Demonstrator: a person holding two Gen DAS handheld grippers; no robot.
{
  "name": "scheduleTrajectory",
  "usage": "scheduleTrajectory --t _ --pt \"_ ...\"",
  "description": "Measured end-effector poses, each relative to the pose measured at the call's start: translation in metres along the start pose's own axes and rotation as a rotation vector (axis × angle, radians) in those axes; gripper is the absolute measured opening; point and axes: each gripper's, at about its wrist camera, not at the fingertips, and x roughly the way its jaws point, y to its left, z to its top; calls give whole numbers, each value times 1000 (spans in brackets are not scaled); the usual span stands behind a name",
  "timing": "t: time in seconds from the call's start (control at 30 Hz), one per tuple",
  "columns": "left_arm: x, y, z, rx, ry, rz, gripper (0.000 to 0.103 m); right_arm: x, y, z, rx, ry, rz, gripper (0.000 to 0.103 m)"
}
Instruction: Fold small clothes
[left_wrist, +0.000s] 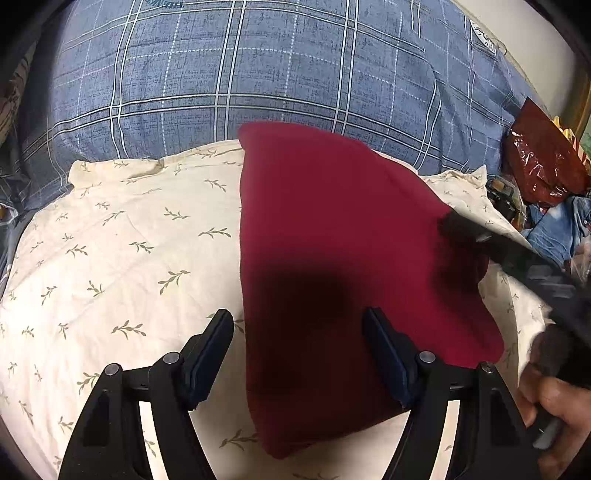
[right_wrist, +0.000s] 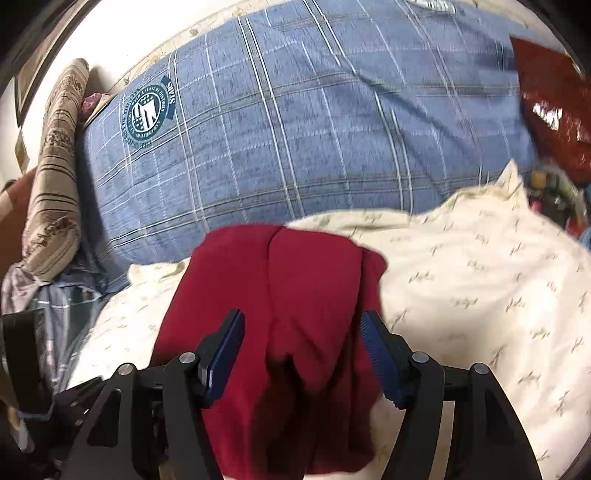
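A dark red garment (left_wrist: 332, 240) lies folded on a cream pillow with a leaf print (left_wrist: 122, 240). My left gripper (left_wrist: 299, 325) is open above its near edge, jaws wide apart, holding nothing. The right gripper reaches in from the right as a blurred black shape whose tip (left_wrist: 454, 225) touches the garment's right edge. In the right wrist view the red garment (right_wrist: 295, 295) lies between and under the open fingers of my right gripper (right_wrist: 303, 325), which hold nothing. The cream pillow (right_wrist: 480, 280) lies beneath.
A blue plaid pillow (left_wrist: 277, 66) with a round crest (right_wrist: 147, 110) lies behind the cream pillow. A shiny dark red bag (left_wrist: 543, 166) and blue clothes (left_wrist: 557, 229) sit at the right. A brown patterned bolster (right_wrist: 55, 177) stands at the left.
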Motion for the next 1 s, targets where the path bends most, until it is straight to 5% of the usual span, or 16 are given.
scheduleTrajectory --t 0.13,0.33,0.53,0.83,0.93,1.0 --pt "-1 0 -1 -7 10 -6 73 31 -14 -6 3 108 -62 66" --pt "-3 7 5 -17 25 -40 73 20 -25 -2 42 66 21 72" --pt "-8 37 22 -97 -6 -153 80 23 -41 0 121 83 93 88" --pt "44 43 40 -82 82 -228 85 63 -49 2 154 168 235 96" --pt "58 43 48 -91 79 -250 86 68 -47 5 152 187 264 93" --pt "62 40 49 -85 74 -259 79 69 -42 5 139 191 294 80"
